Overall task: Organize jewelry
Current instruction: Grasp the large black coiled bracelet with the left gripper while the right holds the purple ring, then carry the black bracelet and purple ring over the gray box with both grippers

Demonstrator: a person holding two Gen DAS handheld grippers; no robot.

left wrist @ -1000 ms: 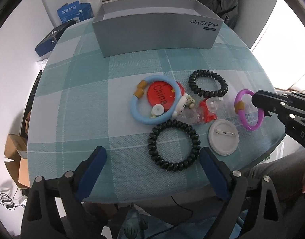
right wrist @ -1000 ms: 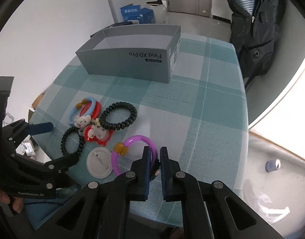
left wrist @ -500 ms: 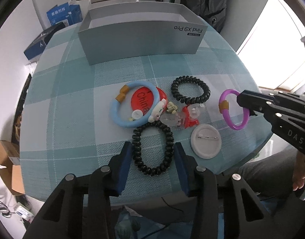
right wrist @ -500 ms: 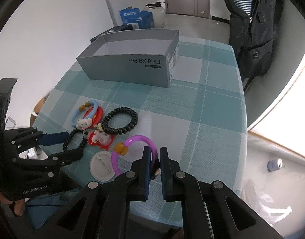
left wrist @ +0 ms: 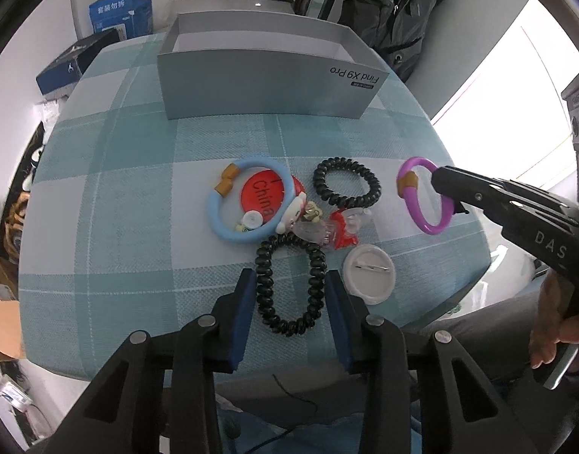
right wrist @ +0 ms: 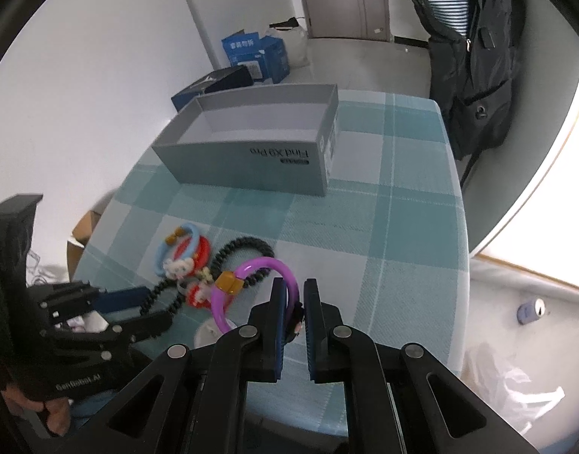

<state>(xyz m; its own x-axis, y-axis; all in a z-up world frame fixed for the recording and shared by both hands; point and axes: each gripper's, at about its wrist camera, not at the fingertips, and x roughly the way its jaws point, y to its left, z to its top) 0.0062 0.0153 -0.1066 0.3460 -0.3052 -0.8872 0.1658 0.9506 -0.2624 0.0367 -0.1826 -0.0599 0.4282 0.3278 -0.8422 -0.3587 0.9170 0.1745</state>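
left gripper [left wrist: 289,295] at 6 o'clock of the left wrist view, jaws just closing in, blue pads [left wrist: 247,295] now squeezing the near black coil hair tie [left wrist: 289,283] into a narrow oval on the teal checked tablecloth [left wrist: 119,227]. right gripper [right wrist: 292,302] pressed together on the purple ring [right wrist: 251,283], pinching its rim; ring tilted up off the cloth, orange clasp toward 10 o'clock in the right wrist view. in the left wrist view, same purple ring at 3 o'clock, well apart from the pile. blue ring [left wrist: 247,200] lying over a red china badge [left wrist: 263,196] at centre, small charm figures [left wrist: 300,212] just beside at 4 o'clock of it. second black coil tie [left wrist: 346,185] at 1 o'clock of the pile, white pin badge [left wrist: 368,274] face down at 4 o'clock. open grey box [left wrist: 266,79] standing at 12 o'clock, nothing visible inside in the right wrist view.
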